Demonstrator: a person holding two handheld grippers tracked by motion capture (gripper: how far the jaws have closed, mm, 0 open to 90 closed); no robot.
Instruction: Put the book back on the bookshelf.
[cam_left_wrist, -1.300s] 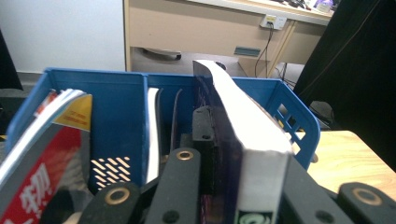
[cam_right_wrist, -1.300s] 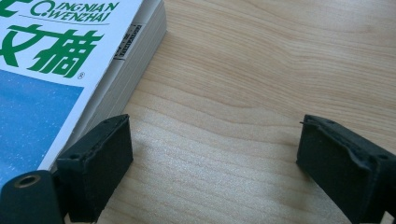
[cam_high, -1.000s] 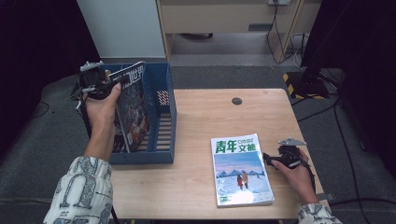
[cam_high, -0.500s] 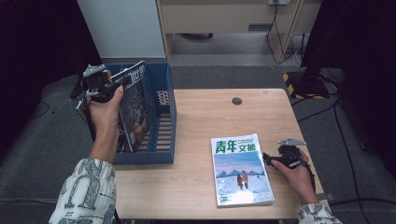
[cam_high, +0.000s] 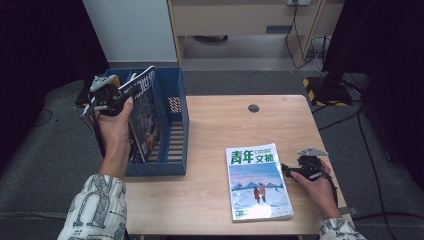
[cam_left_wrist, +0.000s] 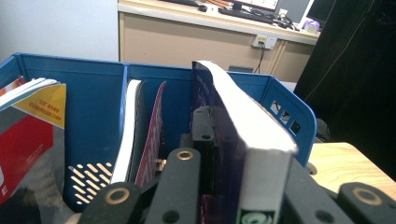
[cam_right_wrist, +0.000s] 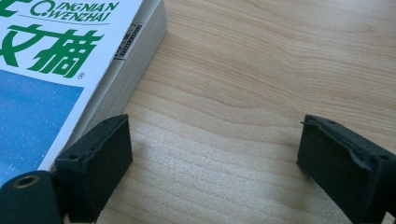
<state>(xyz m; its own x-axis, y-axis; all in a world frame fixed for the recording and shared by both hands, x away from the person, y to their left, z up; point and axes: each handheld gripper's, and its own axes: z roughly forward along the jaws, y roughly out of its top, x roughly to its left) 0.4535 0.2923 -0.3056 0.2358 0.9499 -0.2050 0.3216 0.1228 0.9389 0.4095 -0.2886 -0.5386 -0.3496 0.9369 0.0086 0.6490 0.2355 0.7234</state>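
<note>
My left gripper (cam_high: 127, 92) is shut on the top edge of a dark-covered magazine (cam_high: 146, 117), which stands upright and a little tilted in the blue file rack (cam_high: 176, 145). In the left gripper view the jaws clamp the magazine's thick white page block (cam_left_wrist: 252, 140), with the rack's walls (cam_left_wrist: 93, 93) behind it. A magazine with a green title and a snowy cover (cam_high: 257, 182) lies flat on the wooden table (cam_high: 210, 130). My right gripper (cam_high: 286, 170) rests on the table just right of it. It is open (cam_right_wrist: 215, 163), with bare wood between its jaws and the magazine's edge (cam_right_wrist: 135, 60) beside the left jaw.
Other magazines stand in the rack's left compartments: a red and yellow one (cam_left_wrist: 28, 126) and thin white and pink ones (cam_left_wrist: 140, 130). A small dark round cap (cam_high: 253, 108) sits at the table's far edge. Cabinets and cables lie beyond the table.
My left gripper and the dark magazine have shifted slightly down and towards the person. The right gripper and the flat magazine have stayed put.
</note>
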